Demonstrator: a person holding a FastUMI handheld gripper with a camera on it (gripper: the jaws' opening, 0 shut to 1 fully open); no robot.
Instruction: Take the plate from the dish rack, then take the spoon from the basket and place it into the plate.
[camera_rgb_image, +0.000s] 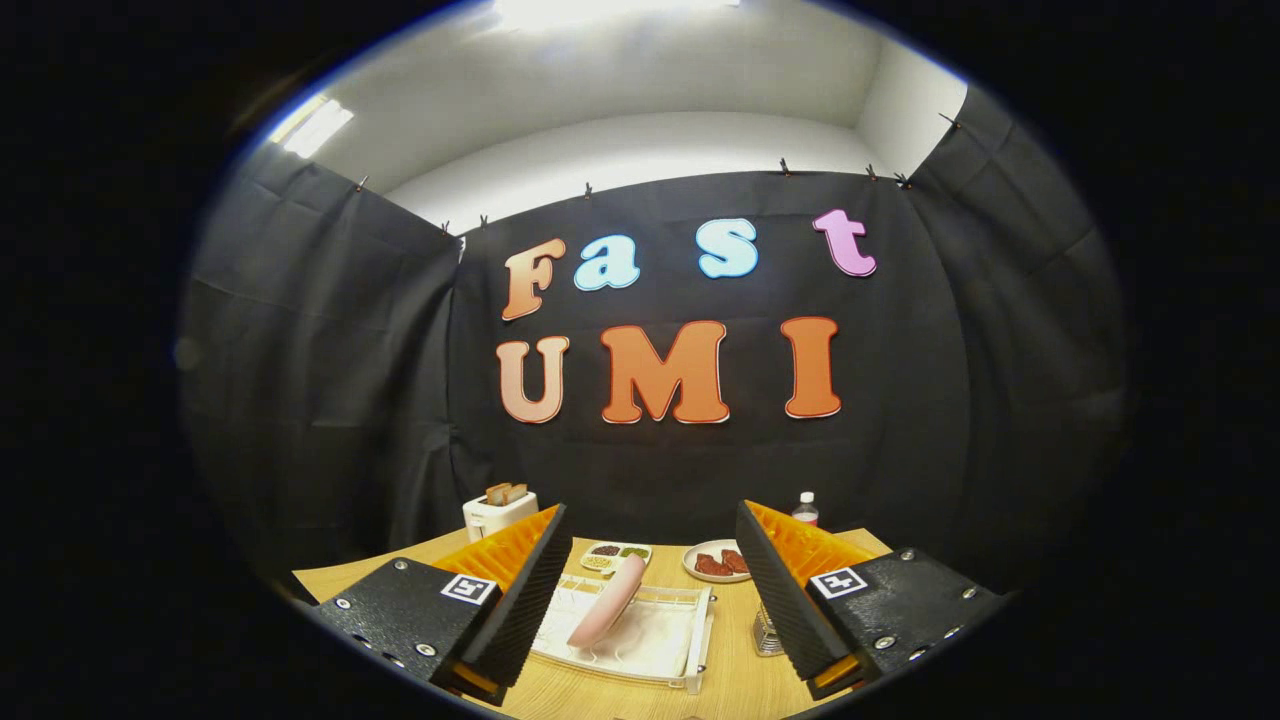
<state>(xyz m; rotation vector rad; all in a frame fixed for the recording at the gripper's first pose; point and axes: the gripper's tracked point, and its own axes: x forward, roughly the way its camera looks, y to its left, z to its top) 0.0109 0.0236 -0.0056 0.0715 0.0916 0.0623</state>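
Standing on edge in a white wire dish rack (690, 640) on the light wooden table (740, 690), a pale pink round plate (606, 602) is seen between the gripper's (650, 600) two fingers and a little ahead of them, leaning toward the far right. Beyond the rack, a small white tray (614, 556) with dark and green food portions and a white dish (700, 562) of reddish slices are set near each other. A white toaster (498, 514) loaded with bread stands far left, and a clear bottle (806, 508) is partly hidden behind the right finger. A wire basket (766, 636) by that finger is mostly covered, its contents not discernible. The fingers are spread wide, and nothing is gripped or touched.
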